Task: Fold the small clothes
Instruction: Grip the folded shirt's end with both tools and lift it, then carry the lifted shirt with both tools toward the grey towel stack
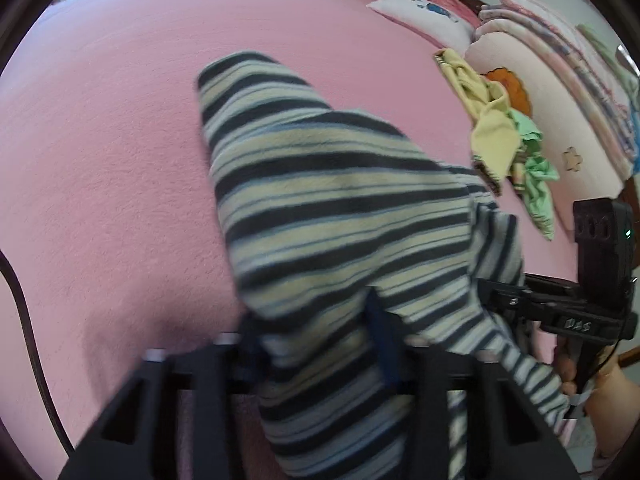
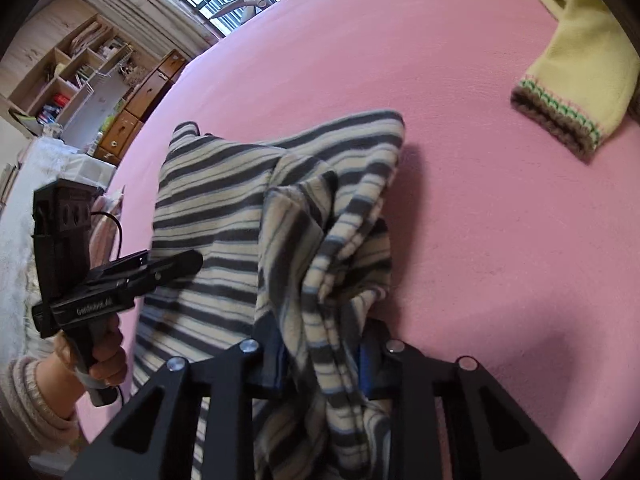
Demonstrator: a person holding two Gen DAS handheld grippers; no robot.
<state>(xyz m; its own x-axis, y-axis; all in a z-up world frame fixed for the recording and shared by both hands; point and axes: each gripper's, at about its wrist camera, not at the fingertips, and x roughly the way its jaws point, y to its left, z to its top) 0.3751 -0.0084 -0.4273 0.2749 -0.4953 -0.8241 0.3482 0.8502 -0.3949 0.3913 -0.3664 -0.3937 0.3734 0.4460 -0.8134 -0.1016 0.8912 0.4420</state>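
Left wrist view: the left gripper (image 1: 320, 344), jaws narrowed onto fabric, pinches the near edge of the striped fleece garment (image 1: 320, 184), whose long axis runs from the claw at bottom centre toward the upper left over the pink bedspread (image 1: 100, 152). Right wrist view: the right gripper (image 2: 320, 352) likewise clamps a bunched edge of the same garment at bottom centre, the cloth draping ahead and to the left; both hands (image 2: 104, 364) appear equally near, so the fold probably turns on carrying this edge forward.

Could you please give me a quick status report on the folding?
Left gripper shut on striped garment. Right gripper shut on it too. Garment bunched, draped onto pink bed, not yet folded. Yellow clothes lie apart, not in the way.
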